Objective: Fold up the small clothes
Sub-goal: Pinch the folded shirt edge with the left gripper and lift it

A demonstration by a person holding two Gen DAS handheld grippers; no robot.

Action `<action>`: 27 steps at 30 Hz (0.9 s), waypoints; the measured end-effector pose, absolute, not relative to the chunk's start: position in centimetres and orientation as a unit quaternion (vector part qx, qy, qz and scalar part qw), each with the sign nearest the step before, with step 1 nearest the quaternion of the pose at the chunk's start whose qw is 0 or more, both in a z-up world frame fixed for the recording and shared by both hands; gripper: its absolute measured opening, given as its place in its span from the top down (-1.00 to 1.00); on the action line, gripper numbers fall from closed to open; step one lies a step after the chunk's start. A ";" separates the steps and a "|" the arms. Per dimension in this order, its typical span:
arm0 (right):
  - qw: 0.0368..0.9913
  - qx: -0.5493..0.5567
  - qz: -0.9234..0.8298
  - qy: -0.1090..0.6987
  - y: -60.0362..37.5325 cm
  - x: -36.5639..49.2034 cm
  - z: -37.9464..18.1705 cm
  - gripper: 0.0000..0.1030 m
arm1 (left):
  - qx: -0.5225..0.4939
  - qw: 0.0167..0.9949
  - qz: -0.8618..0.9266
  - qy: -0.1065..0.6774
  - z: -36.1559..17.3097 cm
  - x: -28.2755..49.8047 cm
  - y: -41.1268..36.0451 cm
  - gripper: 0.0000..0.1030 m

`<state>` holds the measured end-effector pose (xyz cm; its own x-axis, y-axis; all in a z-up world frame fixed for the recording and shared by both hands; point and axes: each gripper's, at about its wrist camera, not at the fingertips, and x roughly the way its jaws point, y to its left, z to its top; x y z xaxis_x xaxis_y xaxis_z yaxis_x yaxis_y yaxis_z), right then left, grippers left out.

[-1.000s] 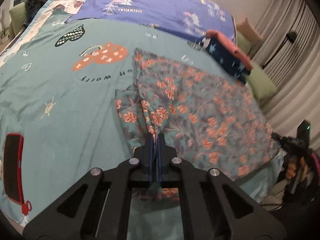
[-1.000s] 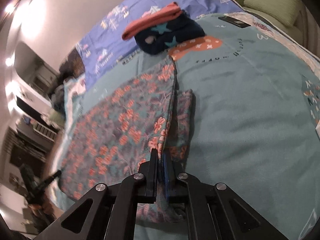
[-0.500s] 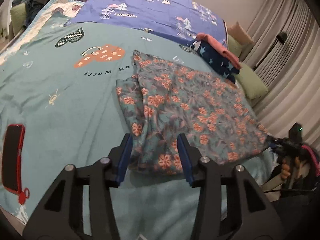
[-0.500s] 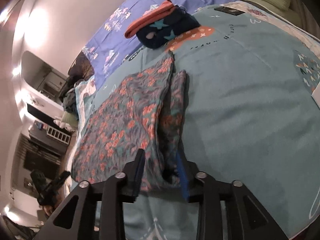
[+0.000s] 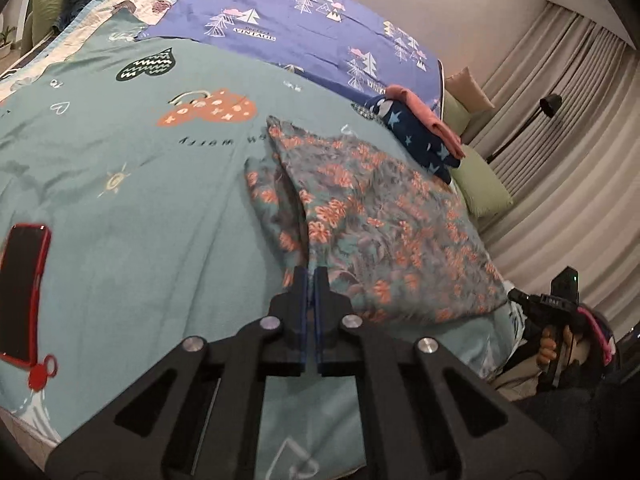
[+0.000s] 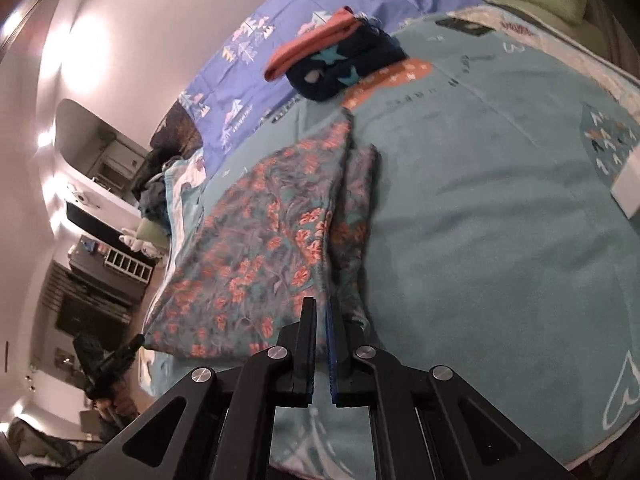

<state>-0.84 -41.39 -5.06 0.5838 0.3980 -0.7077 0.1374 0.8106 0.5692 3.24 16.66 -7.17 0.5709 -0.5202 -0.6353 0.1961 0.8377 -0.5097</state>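
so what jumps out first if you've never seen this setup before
The floral garment spread flat on the teal bedspread draws the eye, with the left gripper at its near edge. Behind it sits a folded pile, navy star fabric under something coral. A red phone lies far left.

Both tools [image 5: 311,276] [image 6: 320,306] seemingly nearly closed

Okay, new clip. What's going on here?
A person with two handheld grippers is folding a floral garment spread on a teal bedsheet. Both the left gripper and right gripper sit nearly closed at its near edge; whether they pinch fabric is unclear. Folded clothes are stacked farther back.
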 end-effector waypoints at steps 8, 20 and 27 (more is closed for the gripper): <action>0.854 0.271 0.097 0.434 -40.0 -0.5 -4.4 -0.04 | -0.177 0.866 -0.208 0.420 -7.6 3.9 14.9 -0.07; 0.857 0.284 0.120 0.414 -39.9 -0.6 -4.1 0.95 | -0.214 0.842 -0.220 0.444 -8.9 5.0 14.8 0.91; 0.833 0.247 0.046 0.492 -42.1 -2.3 -7.2 0.92 | -0.183 0.831 -0.202 0.485 -10.7 4.4 15.9 0.91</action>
<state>-2.33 -42.10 -7.21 0.5107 0.3198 -0.7981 0.1660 0.8741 0.4564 4.44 15.92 -10.66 0.4472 -0.5133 -0.7325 0.1587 0.8515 -0.4998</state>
